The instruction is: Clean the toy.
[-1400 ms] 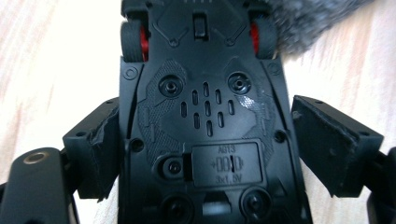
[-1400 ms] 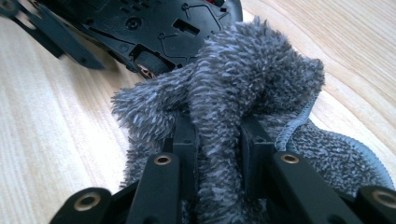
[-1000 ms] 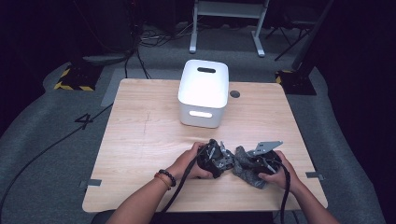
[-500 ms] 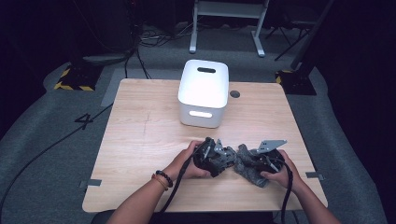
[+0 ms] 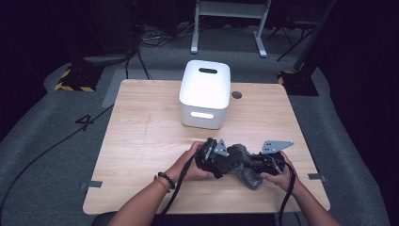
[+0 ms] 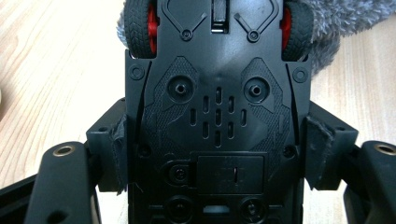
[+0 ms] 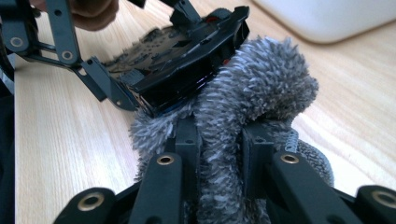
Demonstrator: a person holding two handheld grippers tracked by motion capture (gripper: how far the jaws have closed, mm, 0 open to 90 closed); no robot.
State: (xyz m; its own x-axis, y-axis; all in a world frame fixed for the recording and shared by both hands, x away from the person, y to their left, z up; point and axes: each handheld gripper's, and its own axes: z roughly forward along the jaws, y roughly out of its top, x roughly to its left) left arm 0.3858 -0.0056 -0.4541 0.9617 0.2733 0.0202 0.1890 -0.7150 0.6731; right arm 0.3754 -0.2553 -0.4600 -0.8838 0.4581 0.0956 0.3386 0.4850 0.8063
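Note:
A black toy car (image 6: 217,116) with red-hubbed wheels lies underside toward the camera, and my left gripper (image 6: 217,154) is shut on its two sides, pads (image 6: 320,158) pressing the chassis. A grey fuzzy cloth (image 7: 266,88) bunches against the car (image 7: 187,70). My right gripper (image 7: 219,149) pinches a fold of that cloth, and its jaws have just been closing on it. In the high view both grippers meet near the table's front edge: left gripper (image 5: 229,162), right gripper (image 5: 248,168), cloth (image 5: 249,178) below them.
A white box (image 5: 205,92) with a slot in its top stands at the middle back of the wooden table (image 5: 141,141). A small dark round spot (image 5: 236,94) sits to its right. Cables trail from both grippers toward the person.
The left gripper has rolled a little with the car, so its grey plate now shows from above. Both hands have stayed in about the same place.

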